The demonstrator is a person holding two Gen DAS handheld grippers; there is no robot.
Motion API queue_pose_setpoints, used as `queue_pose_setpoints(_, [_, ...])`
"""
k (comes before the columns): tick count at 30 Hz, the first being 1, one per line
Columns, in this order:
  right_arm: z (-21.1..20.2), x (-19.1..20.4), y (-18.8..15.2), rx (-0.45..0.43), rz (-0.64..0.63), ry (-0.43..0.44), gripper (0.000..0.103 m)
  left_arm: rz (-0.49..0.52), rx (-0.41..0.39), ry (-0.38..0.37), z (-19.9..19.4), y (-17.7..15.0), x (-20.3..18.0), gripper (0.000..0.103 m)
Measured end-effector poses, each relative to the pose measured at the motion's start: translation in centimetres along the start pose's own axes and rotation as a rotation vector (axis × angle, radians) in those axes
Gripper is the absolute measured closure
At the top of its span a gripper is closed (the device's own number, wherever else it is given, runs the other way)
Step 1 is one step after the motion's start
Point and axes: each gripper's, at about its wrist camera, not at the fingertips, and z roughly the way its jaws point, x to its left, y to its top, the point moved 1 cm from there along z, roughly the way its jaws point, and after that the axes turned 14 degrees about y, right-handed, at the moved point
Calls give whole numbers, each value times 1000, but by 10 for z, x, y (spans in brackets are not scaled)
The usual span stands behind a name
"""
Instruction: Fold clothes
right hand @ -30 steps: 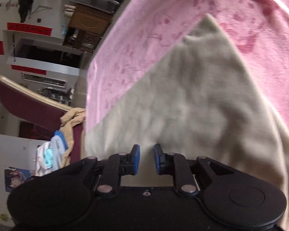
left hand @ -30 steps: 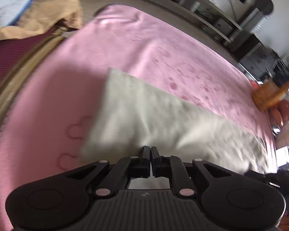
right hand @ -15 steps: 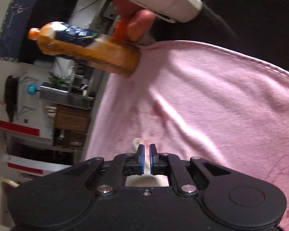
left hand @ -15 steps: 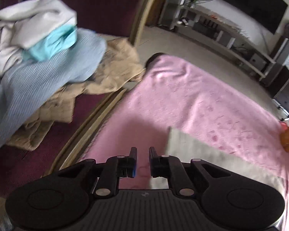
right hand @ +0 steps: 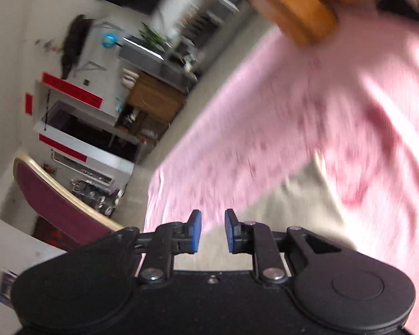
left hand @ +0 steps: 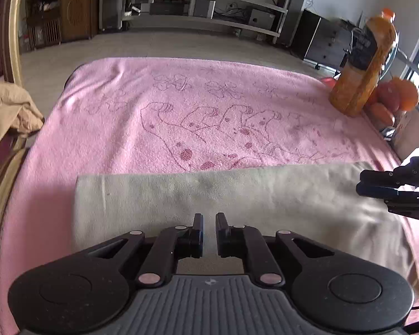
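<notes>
A beige-grey cloth (left hand: 223, 192), folded into a long band, lies across the pink blanket (left hand: 181, 106). My left gripper (left hand: 209, 217) hovers over its near edge with a narrow gap and nothing between the fingers. My right gripper (left hand: 360, 188) reaches in from the right over the cloth's right end. In the blurred right wrist view, the right gripper (right hand: 212, 215) has its blue-padded jaws opening and empty. The cloth (right hand: 293, 203) lies below and beyond them on the blanket (right hand: 265, 139).
An orange drink bottle (left hand: 360, 64) stands at the blanket's far right corner with oranges (left hand: 396, 95) and a box (left hand: 410, 134) beside it. Tan clothes (left hand: 5, 111) hang on a maroon chair (right hand: 50, 201) at the left. Floor and shelving lie beyond.
The left view swung out to the clothes pile on the chair and back to face the cloth. Its fingers, close together a second ago, now show a gap. The right jaws closed, then parted wider.
</notes>
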Motion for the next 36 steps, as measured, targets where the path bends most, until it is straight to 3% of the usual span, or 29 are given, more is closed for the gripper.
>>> queue_pose_setpoints(2, [13,-16,-3,71,57,-26,84,-11,-8,76,12,0,5,93])
queue_pose_setpoints(4, [15,-30,1,55,79,-51,95,-83,-9,174,27,1,25,88])
queue_pose_setpoints(6, [2,-44,11,-52,100,-50,103,-186,-6,207,32,5,49,90])
queue_pose_setpoints(10, [-37,-59,27,-329,112,-111,103,-336,1,364,27,12,85,91])
queue_pose_setpoints(11, [-45,-57,28,-377,109,-163,94,-364,1,408,24,14,91,93])
queue_pose_setpoints(12, [-51,-53,28,-408,97,-194,94,-381,-12,435,18,15,96,95])
queue_pose_setpoints(14, [-57,-43,25,-434,85,-169,93,-415,-38,392,7,17,103,95])
queue_pose_setpoints(17, [-56,-23,19,-418,65,-78,87,-415,-52,196,-4,22,97,95])
queue_pose_setpoints(19, [-46,-10,14,-369,30,-38,85,-327,-47,92,2,25,78,94])
queue_pose_setpoints(20, [-37,-5,13,-329,12,-27,85,-281,-37,96,9,23,68,89])
queue_pose_setpoints(22, [-16,0,13,-234,-19,-15,84,-192,-18,107,23,20,49,88])
queue_pose_setpoints(23, [-5,-3,12,-181,-10,-2,84,-178,-12,153,31,17,48,88])
queue_pose_setpoints(24, [5,-8,10,-127,6,12,84,-192,-3,199,38,15,53,88])
queue_pose_setpoints(25, [12,-14,10,-97,27,9,84,-241,-4,211,41,13,64,85])
queue_pose_setpoints(26, [18,-22,11,-77,50,-2,84,-304,1,199,43,14,77,89])
queue_pose_setpoints(28, [11,-36,13,-110,87,-35,95,-447,23,208,46,13,106,90])
queue_pose_setpoints(29, [3,-43,16,-142,110,-47,103,-477,36,306,44,12,115,91])
queue_pose_setpoints(30, [-9,-48,18,-193,117,-72,103,-507,48,396,43,11,124,92])
queue_pose_setpoints(32, [-32,-54,23,-303,129,-129,103,-569,71,401,37,7,139,92])
queue_pose_setpoints(33, [-41,-54,24,-352,143,-156,98,-596,90,398,32,8,143,95])
queue_pose_setpoints(35, [-54,-43,24,-419,102,-257,93,-553,92,434,15,12,137,96])
queue_pose_setpoints(36, [-59,-36,23,-424,92,-264,92,-513,86,454,5,16,131,96])
